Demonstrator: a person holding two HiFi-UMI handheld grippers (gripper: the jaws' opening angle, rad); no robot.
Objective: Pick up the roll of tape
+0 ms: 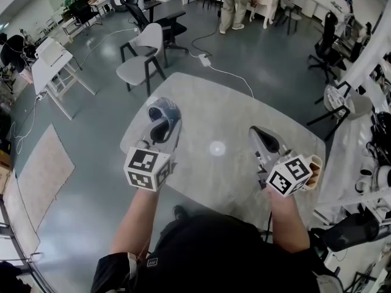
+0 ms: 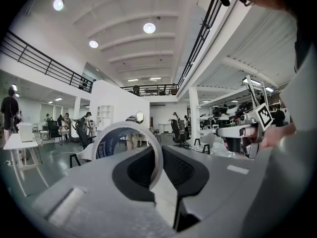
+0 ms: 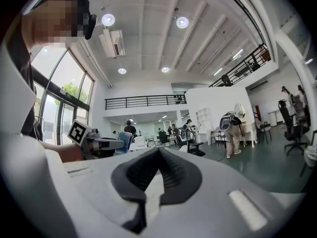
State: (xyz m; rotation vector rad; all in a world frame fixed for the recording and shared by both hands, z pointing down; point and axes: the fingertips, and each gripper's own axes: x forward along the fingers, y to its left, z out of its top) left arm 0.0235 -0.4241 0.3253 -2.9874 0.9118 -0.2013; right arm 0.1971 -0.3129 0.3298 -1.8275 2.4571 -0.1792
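Tape roll (image 2: pixel 125 126) is clamped in the left gripper (image 2: pixel 157 155), whose jaws pinch one wall of the ring; in the head view it sits left of centre, over the near-left edge of the table (image 1: pixel 220 96). The right gripper (image 3: pixel 157 152) is closed on nothing. Expect a light, stiff hoop with a smooth, possibly slippery outer face (the inner core should offer better purchase). Take hold through the hole, across the wall, as here; squeezing the full diameter may deform it.

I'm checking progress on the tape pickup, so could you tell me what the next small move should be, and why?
Probably just hold steady: the left gripper is clamped on the roll of tape, held up over the table, and the right gripper is shut and empty, so the pickup looks done.
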